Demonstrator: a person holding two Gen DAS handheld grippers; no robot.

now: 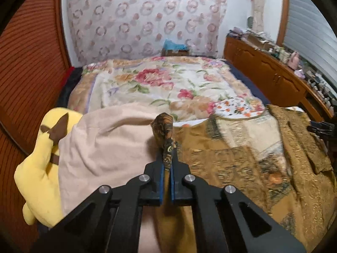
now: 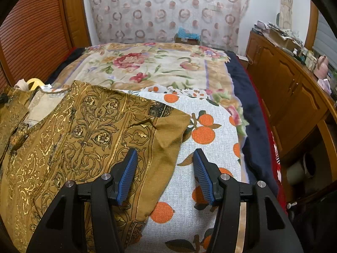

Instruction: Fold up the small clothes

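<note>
A mustard-gold patterned garment (image 2: 80, 135) lies spread on the bed, over a white cloth with orange fruit print (image 2: 202, 135). My left gripper (image 1: 167, 164) is shut on a bunched edge of this gold garment (image 1: 165, 130) and holds it up above the bed; the rest of the garment (image 1: 252, 160) lies to its right. My right gripper (image 2: 166, 172) is open and empty, just above the garment's right sleeve edge (image 2: 168, 135), with the left finger (image 2: 126, 175) over the gold cloth and the right finger (image 2: 203, 177) over the orange-print cloth.
A beige cloth (image 1: 101, 143) and a yellow plush toy (image 1: 42, 158) lie to the left. A floral blanket (image 1: 164, 84) covers the far bed. A wooden cabinet (image 2: 290, 97) with clutter runs along the right. A ribbed wooden panel (image 1: 27, 63) stands on the left.
</note>
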